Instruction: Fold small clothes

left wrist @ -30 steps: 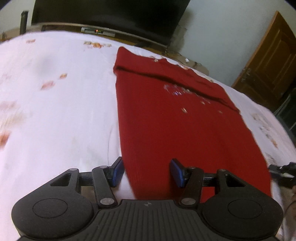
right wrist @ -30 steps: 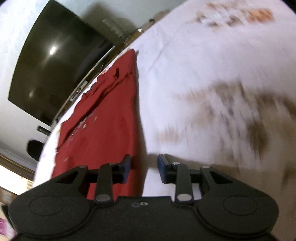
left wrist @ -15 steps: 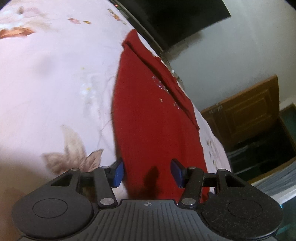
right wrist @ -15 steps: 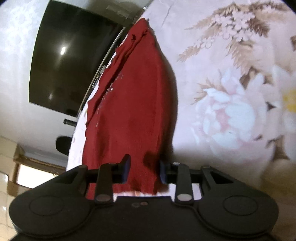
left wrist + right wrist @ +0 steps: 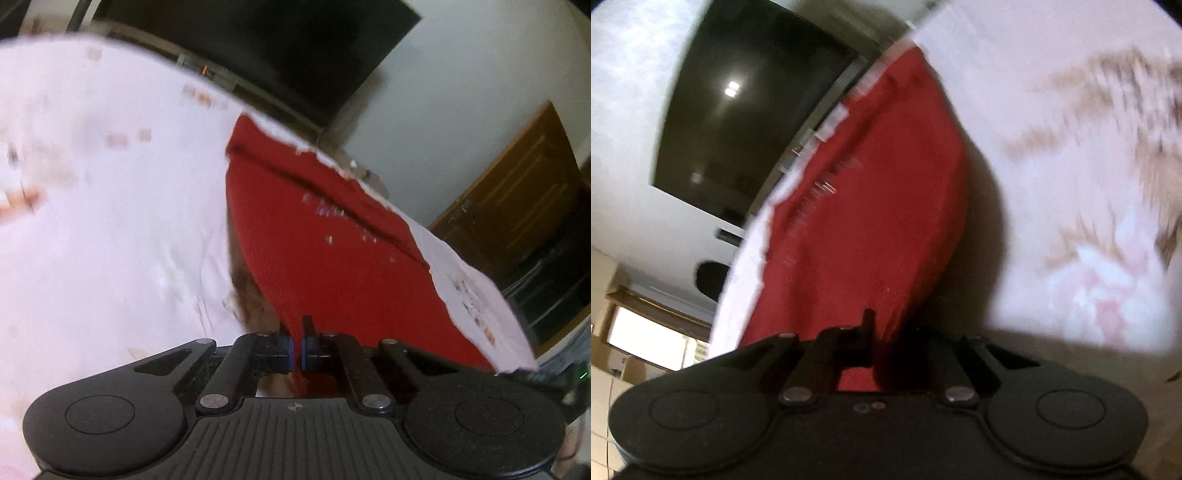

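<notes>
A red knitted garment (image 5: 325, 251) lies lengthwise on a white flowered bedsheet (image 5: 110, 221), its far end folded over near the bed's far edge. My left gripper (image 5: 297, 350) is shut on the garment's near left corner, and the cloth rises into its jaws. In the right wrist view the same garment (image 5: 871, 229) runs away from me. My right gripper (image 5: 882, 343) is shut on its near right corner, with cloth bunched between the dark pads. Both views are blurred by motion.
A large black TV screen (image 5: 258, 40) stands beyond the bed's far edge; it also shows in the right wrist view (image 5: 750, 110). A brown wooden door (image 5: 517, 192) is at the right. Cardboard boxes (image 5: 605, 365) stand at the lower left.
Both grippers were open over the garment's near corners half a second ago. Both have closed on the cloth and the near edge now lifts off the sheet.
</notes>
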A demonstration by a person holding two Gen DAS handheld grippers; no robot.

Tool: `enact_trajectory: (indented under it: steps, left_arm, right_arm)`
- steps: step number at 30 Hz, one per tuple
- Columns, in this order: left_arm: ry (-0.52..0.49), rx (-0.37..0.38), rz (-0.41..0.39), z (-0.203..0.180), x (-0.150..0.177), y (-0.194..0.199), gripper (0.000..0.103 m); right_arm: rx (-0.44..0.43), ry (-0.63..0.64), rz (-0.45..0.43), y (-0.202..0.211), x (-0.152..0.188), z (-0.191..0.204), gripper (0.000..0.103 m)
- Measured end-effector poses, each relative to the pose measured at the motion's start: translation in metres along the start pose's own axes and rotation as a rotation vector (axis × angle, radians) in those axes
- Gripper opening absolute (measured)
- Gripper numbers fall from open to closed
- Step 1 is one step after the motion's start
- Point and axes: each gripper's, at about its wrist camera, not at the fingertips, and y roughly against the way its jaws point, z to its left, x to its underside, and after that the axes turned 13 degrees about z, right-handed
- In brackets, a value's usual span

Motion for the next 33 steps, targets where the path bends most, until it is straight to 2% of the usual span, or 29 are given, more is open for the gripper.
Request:
enact_trajectory:
  steps: [2, 4, 5, 6, 7, 9, 12, 17, 22, 26, 29, 33]
  left_arm:
    - [-0.014, -0.029, 0.012, 0.005, 0.002, 0.002, 0.003]
    - [-0.039, -0.097, 0.074, 0.013, 0.008, -0.015, 0.003]
    - [-0.071, -0.104, 0.065, 0.017, 0.013, -0.019, 0.003]
    - [-0.052, -0.080, 0.036, 0.022, 0.017, -0.018, 0.003]
    - [-0.019, -0.069, 0.039, 0.024, 0.016, -0.017, 0.003]
    - [-0.046, -0.097, 0.035, 0.017, 0.017, -0.016, 0.003]
    - [-0.055, -0.102, 0.025, 0.014, 0.019, -0.016, 0.003]
    - [-0.051, -0.097, 0.022, 0.016, 0.021, -0.013, 0.003]
    - [-0.057, -0.092, 0.011, 0.018, 0.024, -0.018, 0.003]
    - [-0.069, -0.055, -0.063, 0.016, 0.026, -0.001, 0.003]
    - [-0.126, -0.037, -0.128, 0.010, 0.023, 0.016, 0.003]
    - [-0.187, -0.019, -0.185, 0.001, 0.001, 0.025, 0.003]
  right_arm:
    - [0.009, 0.051, -0.022, 0.012, -0.003, 0.010, 0.005]
    - [0.047, 0.084, -0.005, 0.012, -0.006, 0.010, 0.005]
    - [0.089, 0.098, 0.021, 0.005, -0.006, 0.006, 0.005]
    - [0.176, 0.113, 0.071, -0.008, -0.005, -0.002, 0.000]
    - [0.152, 0.127, 0.055, -0.011, -0.002, -0.011, 0.000]
    - [0.109, 0.047, 0.053, -0.008, -0.005, -0.019, 0.000]
    - [0.165, 0.097, 0.037, -0.009, 0.002, -0.007, 0.001]
    - [0.136, 0.054, 0.034, -0.007, 0.002, -0.012, 0.001]
    - [0.172, 0.066, 0.025, -0.010, 0.003, -0.006, 0.001]
    - [0.208, 0.104, 0.003, -0.007, 0.004, 0.007, 0.006]
    - [0.225, 0.187, -0.037, 0.005, 0.003, 0.026, 0.006]
    - [0.262, 0.318, -0.129, 0.021, -0.004, 0.057, 0.005]
